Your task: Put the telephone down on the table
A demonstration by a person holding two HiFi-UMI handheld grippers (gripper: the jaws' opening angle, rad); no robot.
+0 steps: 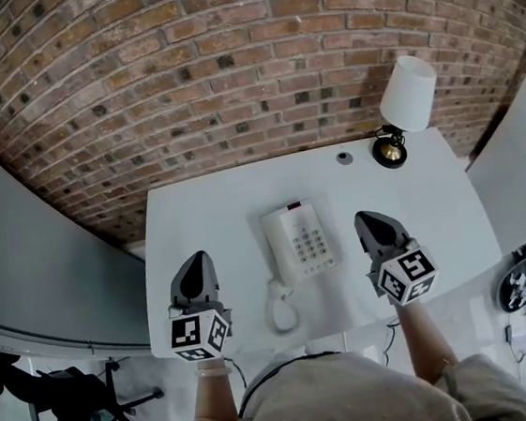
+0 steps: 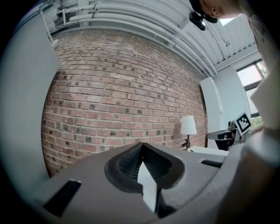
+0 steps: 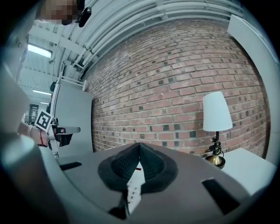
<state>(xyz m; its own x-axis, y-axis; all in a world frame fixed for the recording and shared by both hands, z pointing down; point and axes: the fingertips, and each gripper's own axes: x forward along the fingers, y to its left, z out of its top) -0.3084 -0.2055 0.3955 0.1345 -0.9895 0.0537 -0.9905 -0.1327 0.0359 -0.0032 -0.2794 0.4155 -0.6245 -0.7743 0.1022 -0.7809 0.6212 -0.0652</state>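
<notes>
The phone (image 1: 297, 241) lay flat on the table (image 1: 206, 211), so I judged it placed. My left gripper (image 1: 196, 260) and right gripper (image 1: 370, 217) flanked it, jaws pressed together on nothing, since nothing needed carrying.

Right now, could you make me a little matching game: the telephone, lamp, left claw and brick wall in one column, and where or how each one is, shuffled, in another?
Things:
1. telephone
2. lamp
3. left claw
4. brick wall

Place or state:
A. shut, holding nothing
B. behind the table
C. at the table's far right corner
D. lying flat in the middle of the table

Pairs: 1-D, 2-C, 3-A, 4-B
</notes>
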